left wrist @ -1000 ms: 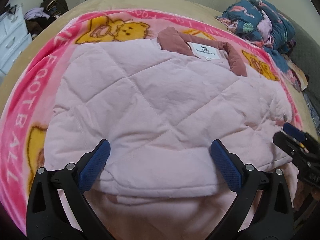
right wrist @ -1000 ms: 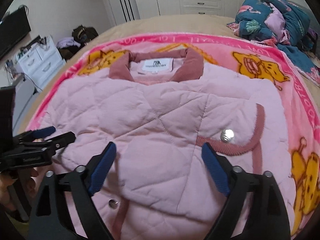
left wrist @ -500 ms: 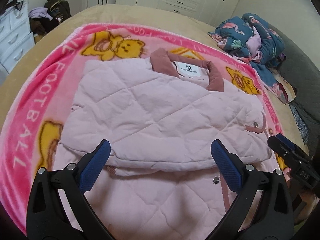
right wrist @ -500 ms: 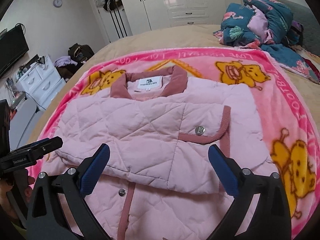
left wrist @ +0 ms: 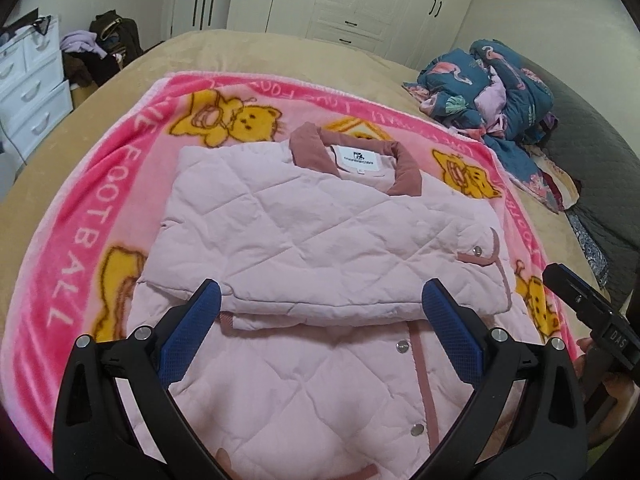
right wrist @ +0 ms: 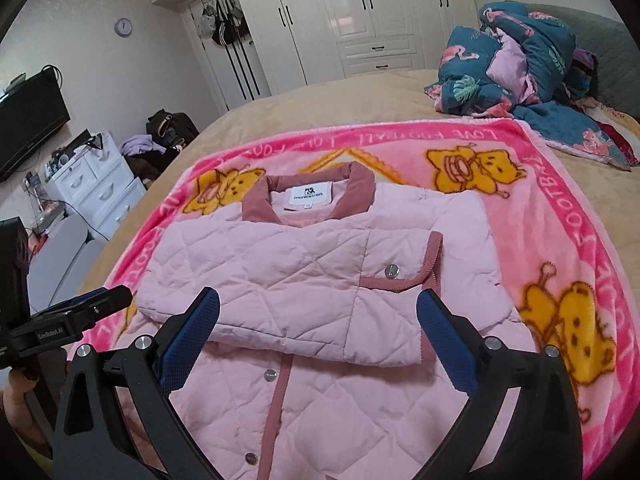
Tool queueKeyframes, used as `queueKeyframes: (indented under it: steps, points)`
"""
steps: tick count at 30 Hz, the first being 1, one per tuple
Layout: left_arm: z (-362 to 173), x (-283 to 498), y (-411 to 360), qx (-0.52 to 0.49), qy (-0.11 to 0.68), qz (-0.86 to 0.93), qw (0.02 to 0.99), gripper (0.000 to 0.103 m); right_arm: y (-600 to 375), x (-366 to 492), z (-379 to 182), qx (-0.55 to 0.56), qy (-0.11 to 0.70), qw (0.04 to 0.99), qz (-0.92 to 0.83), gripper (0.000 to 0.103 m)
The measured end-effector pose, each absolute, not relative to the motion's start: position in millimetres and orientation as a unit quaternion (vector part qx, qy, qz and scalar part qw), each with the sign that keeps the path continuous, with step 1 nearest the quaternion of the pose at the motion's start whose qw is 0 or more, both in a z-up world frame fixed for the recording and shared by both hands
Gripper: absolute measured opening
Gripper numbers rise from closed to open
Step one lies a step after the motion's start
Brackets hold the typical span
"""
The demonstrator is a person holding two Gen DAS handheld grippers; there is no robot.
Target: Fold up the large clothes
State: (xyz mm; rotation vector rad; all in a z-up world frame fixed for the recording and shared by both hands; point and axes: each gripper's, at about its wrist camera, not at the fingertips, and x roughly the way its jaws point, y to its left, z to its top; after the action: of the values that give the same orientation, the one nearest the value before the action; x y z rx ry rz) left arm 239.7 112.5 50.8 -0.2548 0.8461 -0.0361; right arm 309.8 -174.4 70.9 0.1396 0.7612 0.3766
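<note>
A pale pink quilted jacket point(left wrist: 320, 240) with a dusty-rose collar point(left wrist: 404, 168) lies on a pink bear-print blanket point(left wrist: 80, 240). Both sleeves are folded across its chest, and the lower front with snaps lies flat toward me. The jacket also shows in the right wrist view point(right wrist: 304, 276). My left gripper point(left wrist: 320, 320) is open and empty, raised above the jacket's lower half. My right gripper point(right wrist: 318, 320) is open and empty, likewise raised over the lower front. Each gripper shows at the edge of the other's view.
The blanket covers a tan bed point(left wrist: 280, 52). A heap of blue flamingo-print bedding point(right wrist: 520, 64) lies at the far right. White drawers point(right wrist: 96, 188) and a clothes pile point(left wrist: 100, 48) stand left of the bed. Wardrobes point(right wrist: 360, 16) line the back wall.
Both grippers have pulled back and upward from the jacket, staying open. More of the bed and room is in view. The jacket has not moved.
</note>
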Motion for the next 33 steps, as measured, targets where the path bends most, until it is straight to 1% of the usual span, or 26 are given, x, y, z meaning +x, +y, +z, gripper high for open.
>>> queueKeyframes:
  steps: [20,33]
  points:
    - [98.1,185.0,102.2,-0.117,0.357,-0.028,0.926,0.094,-191.3,250.6,122.5,0.069,0.318,0.925,0.194,0.098]
    - [103.6,156.2,86.8,-0.097,0.349,-0.031,0.932,0.094,-211.0,213.6,135.1,0.067,0.298,0.932,0.196,0.099]
